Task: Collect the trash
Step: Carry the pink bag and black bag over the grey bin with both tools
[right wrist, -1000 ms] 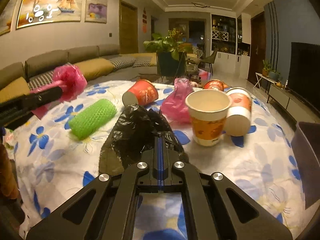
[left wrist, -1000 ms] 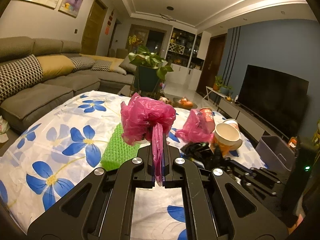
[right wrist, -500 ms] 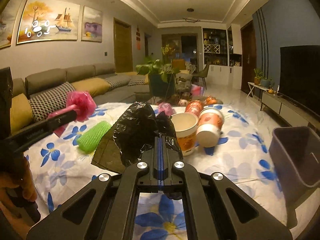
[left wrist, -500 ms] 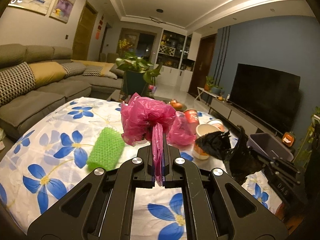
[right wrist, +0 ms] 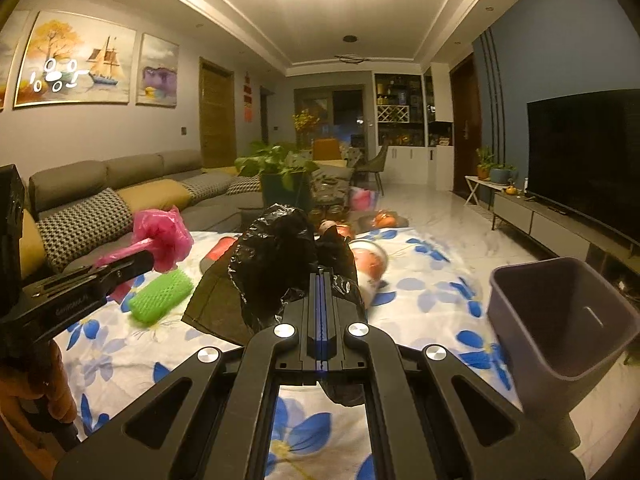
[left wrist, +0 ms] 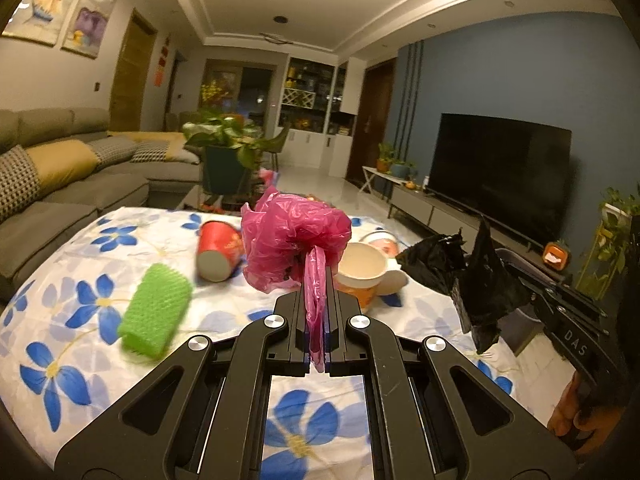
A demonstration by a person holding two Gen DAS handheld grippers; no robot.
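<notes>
My left gripper [left wrist: 318, 280] is shut on a crumpled pink plastic bag [left wrist: 294, 242], held above the flowered table [left wrist: 80, 328]. My right gripper [right wrist: 321, 276] is shut on a crumpled black plastic bag [right wrist: 276, 256], also raised above the table. From the left wrist view the black bag [left wrist: 472, 280] hangs at the right, over the table's edge. A grey bin [right wrist: 560, 324] stands open to the right of the table. On the cloth lie a green foam net [left wrist: 156, 312], a tipped red cup [left wrist: 218, 250], an upright paper cup [left wrist: 362, 270] and a lying cup [left wrist: 380, 240].
A grey sofa [left wrist: 60, 184] runs along the left side. A potted plant [left wrist: 230, 160] stands beyond the table, a television [left wrist: 500, 176] on a low cabinet at the right. A person's hand [left wrist: 576, 412] holds the right gripper's handle.
Both grippers have risen with their bags. The right gripper has carried the black bag to the right, and the grey bin now looms larger beside it.
</notes>
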